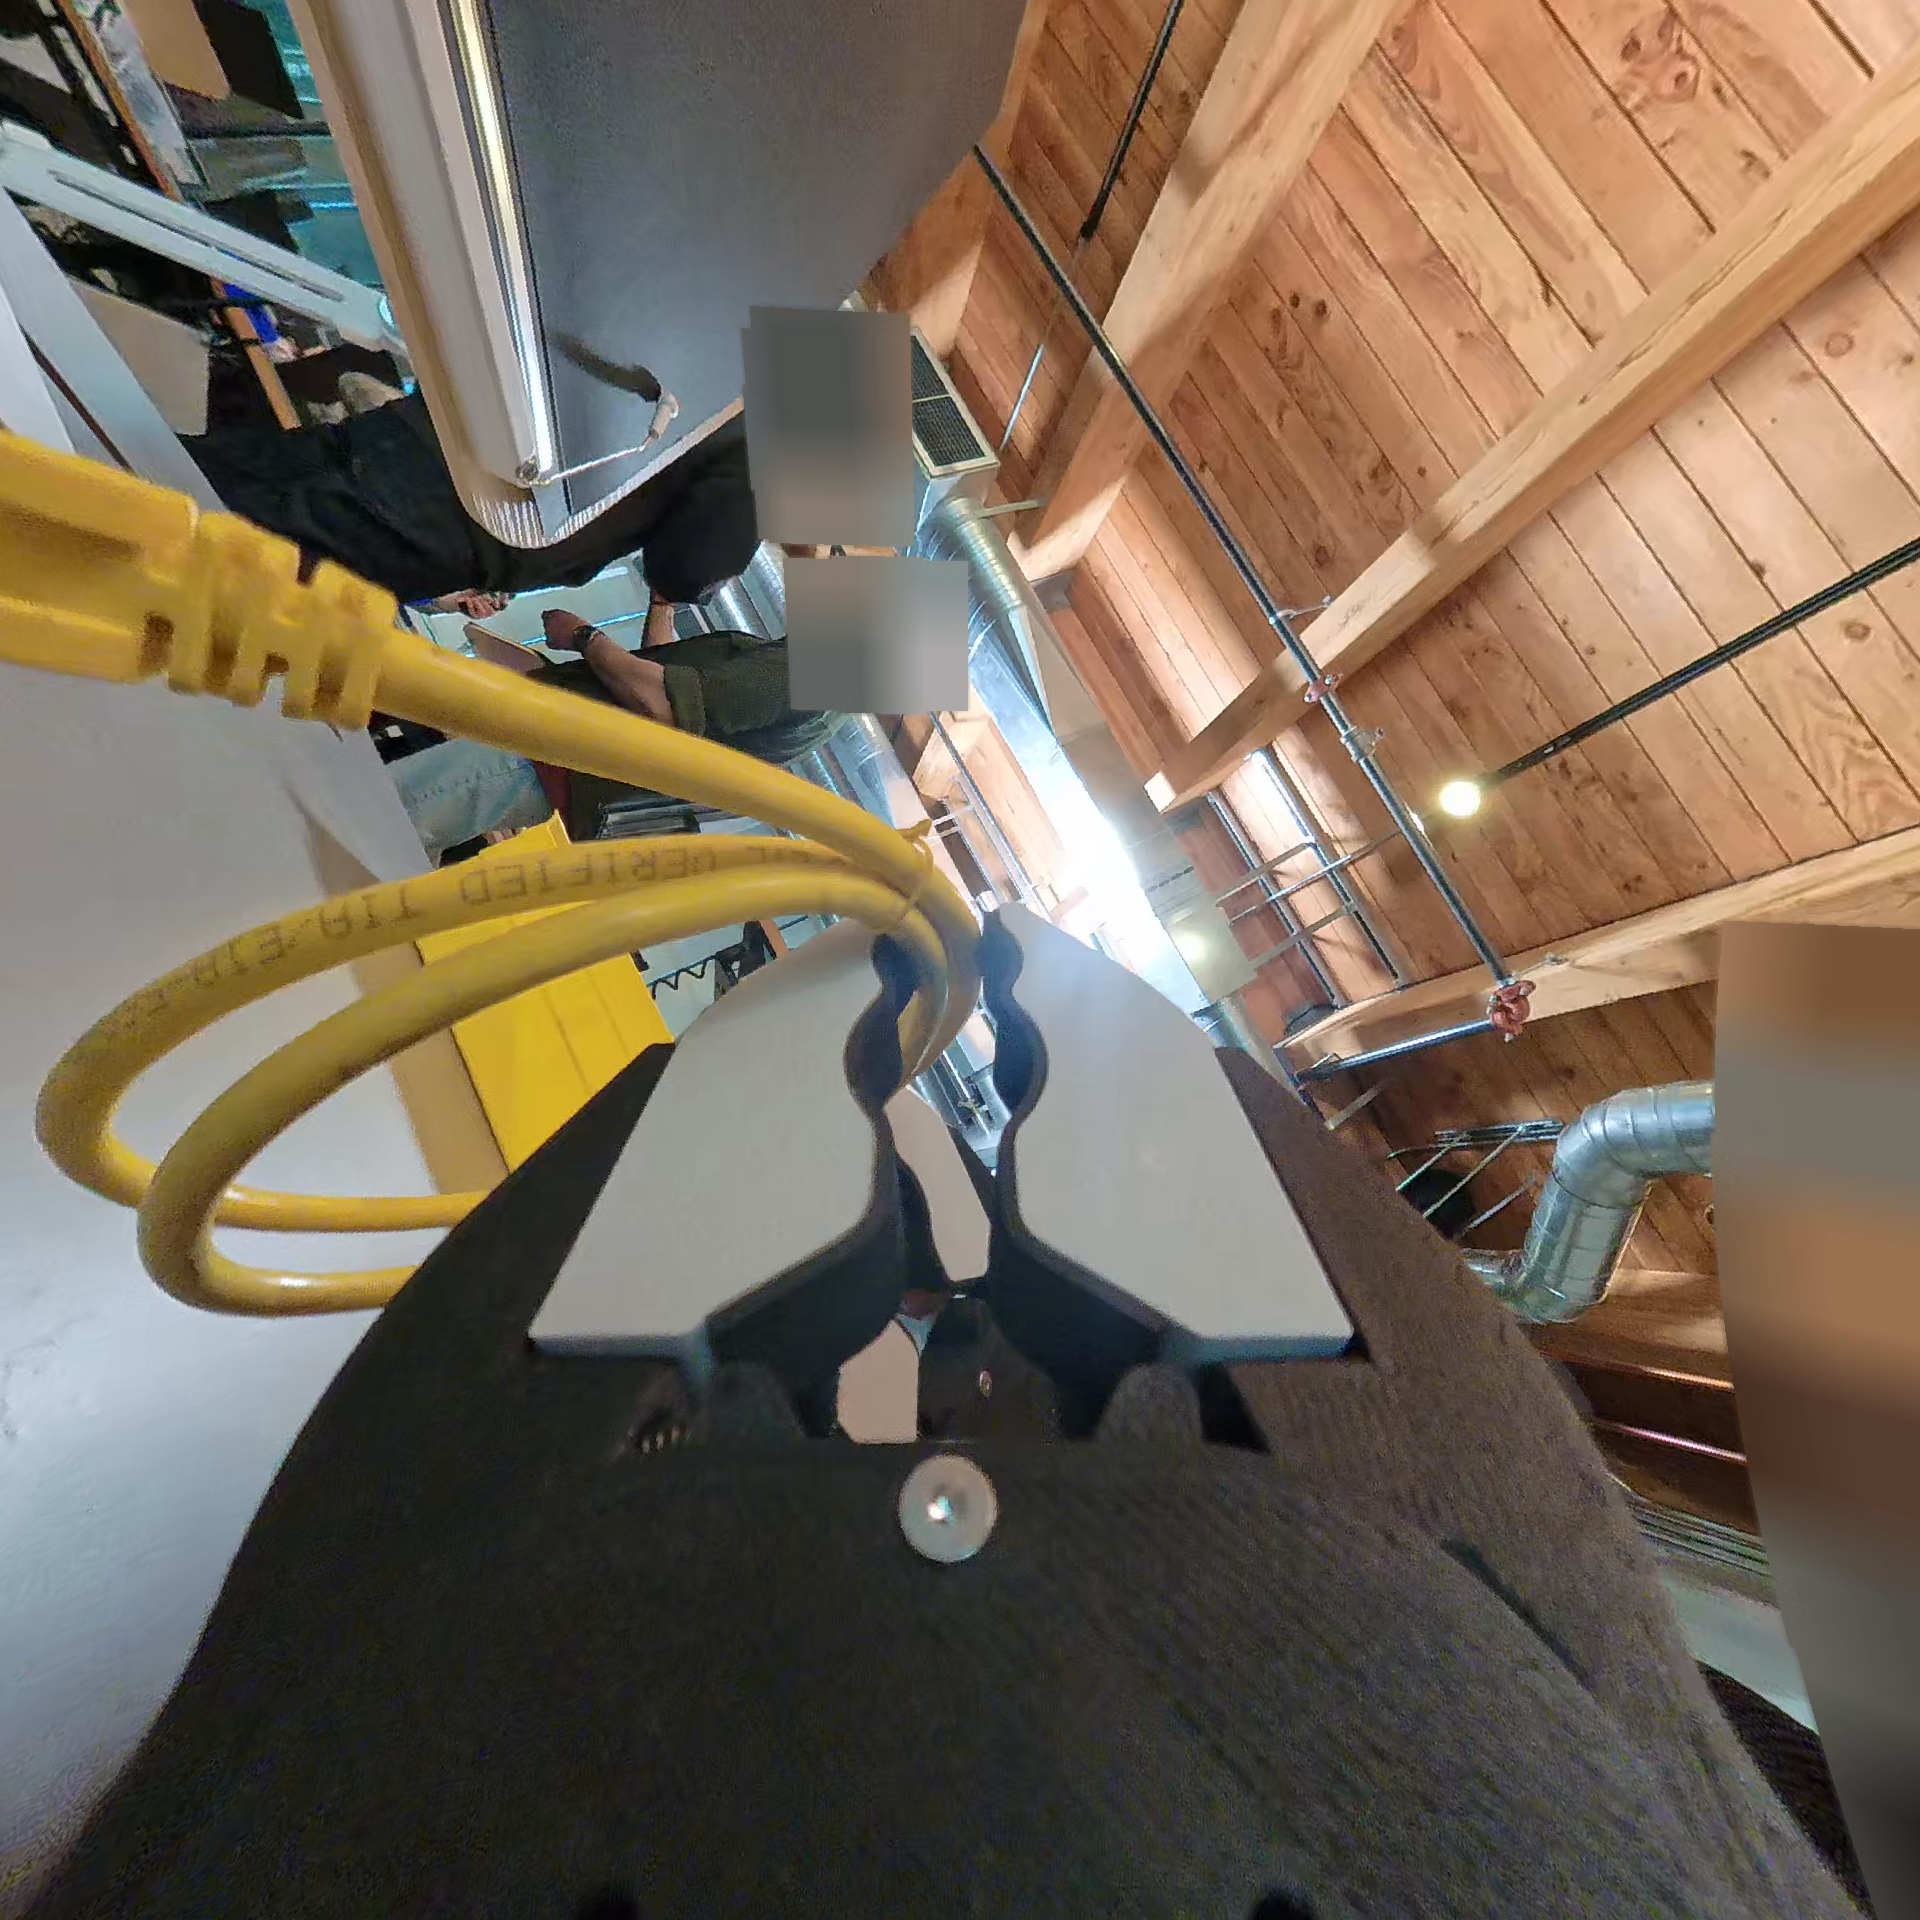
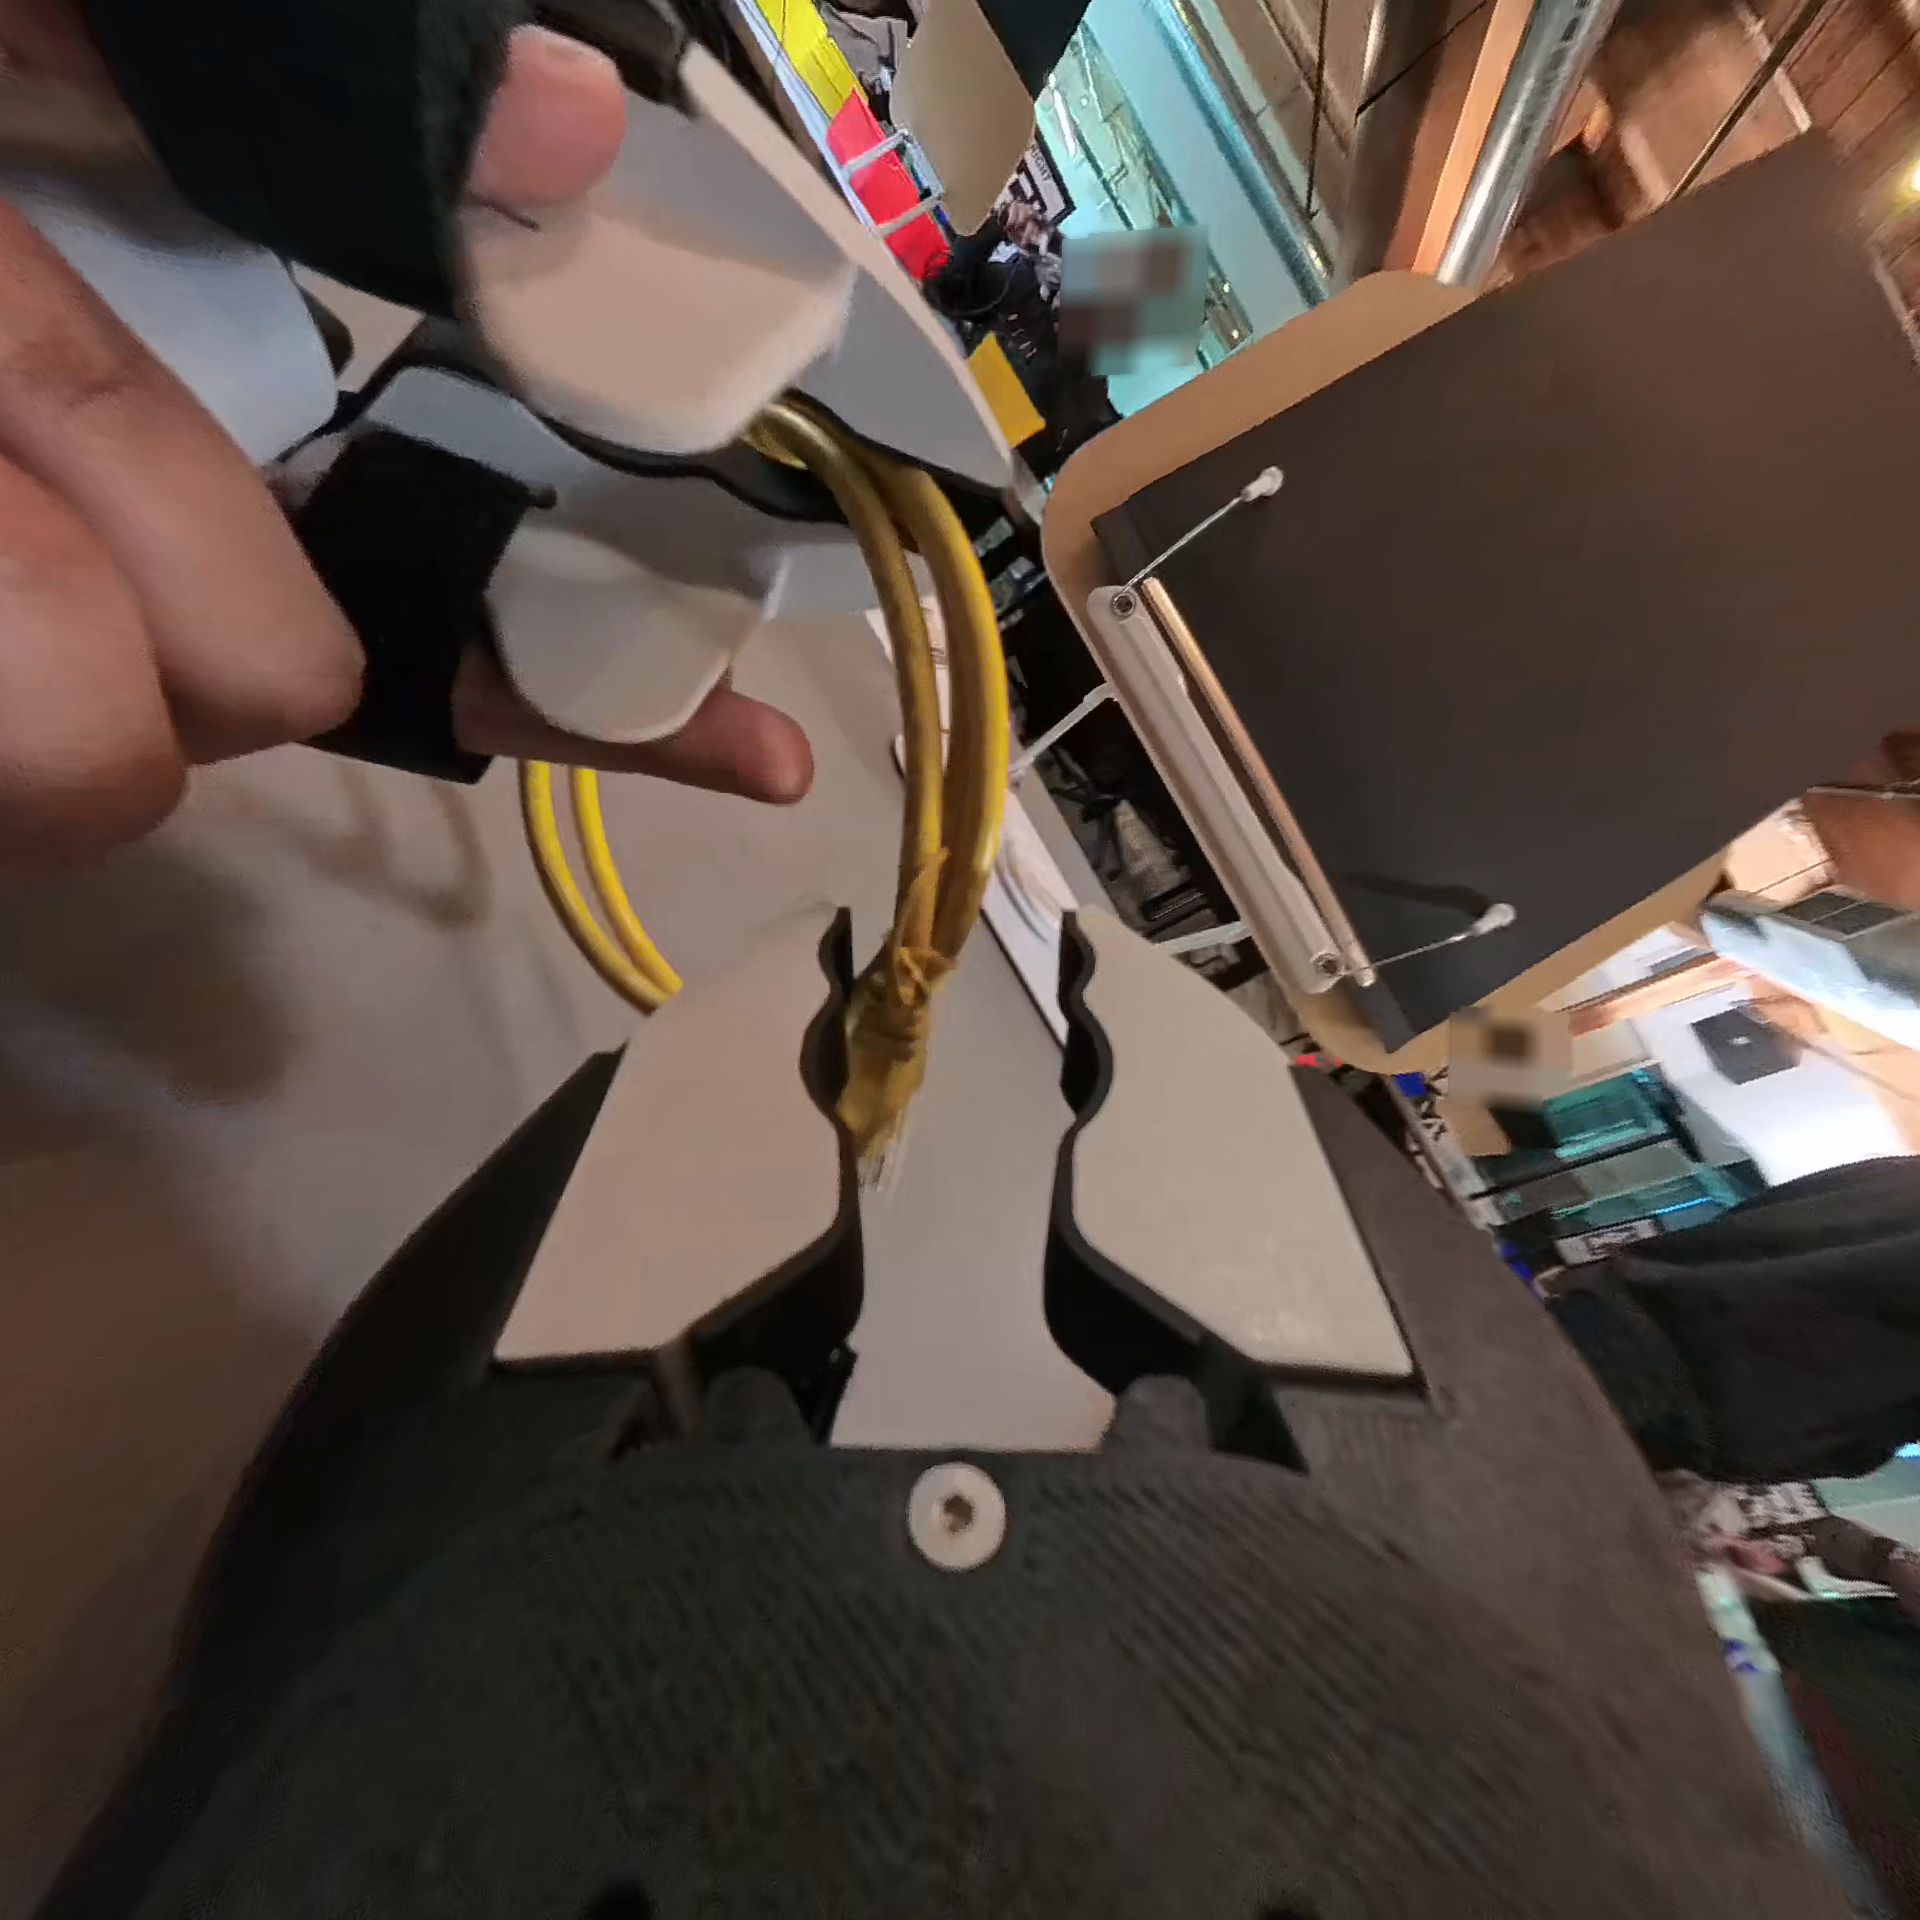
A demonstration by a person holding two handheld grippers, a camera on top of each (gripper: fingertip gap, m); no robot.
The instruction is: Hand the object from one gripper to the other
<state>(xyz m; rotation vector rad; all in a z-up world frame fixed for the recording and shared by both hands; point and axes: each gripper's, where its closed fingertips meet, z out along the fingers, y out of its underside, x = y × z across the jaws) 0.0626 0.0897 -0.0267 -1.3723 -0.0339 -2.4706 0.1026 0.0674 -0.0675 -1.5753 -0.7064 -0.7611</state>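
Note:
A coiled yellow network cable point(image 1: 312, 956) is the object. My left gripper point(image 1: 940, 935) is shut on two strands of the coil near its tie, and the loops hang out to the left with one plug point(image 1: 208, 603) at the upper left. In the right wrist view the left gripper point(image 2: 790, 468) shows at the top left, held by a gloved hand point(image 2: 156, 571), with the cable point(image 2: 935, 675) hanging from it. My right gripper point(image 2: 956, 935) is open. The cable's other plug point(image 2: 883, 1070) hangs between its fingers, close to the left finger point(image 2: 727, 1091).
A dark board with a tan rim and a metal rail point(image 2: 1226, 779) stands close on the right, and also shows in the left wrist view point(image 1: 644, 208). A white tabletop point(image 2: 260, 1091) lies behind the cable. People sit in the background point(image 1: 707, 675). The wooden ceiling point(image 1: 1455, 416) fills the right. Tip to tip, the grippers are about 6 centimetres apart.

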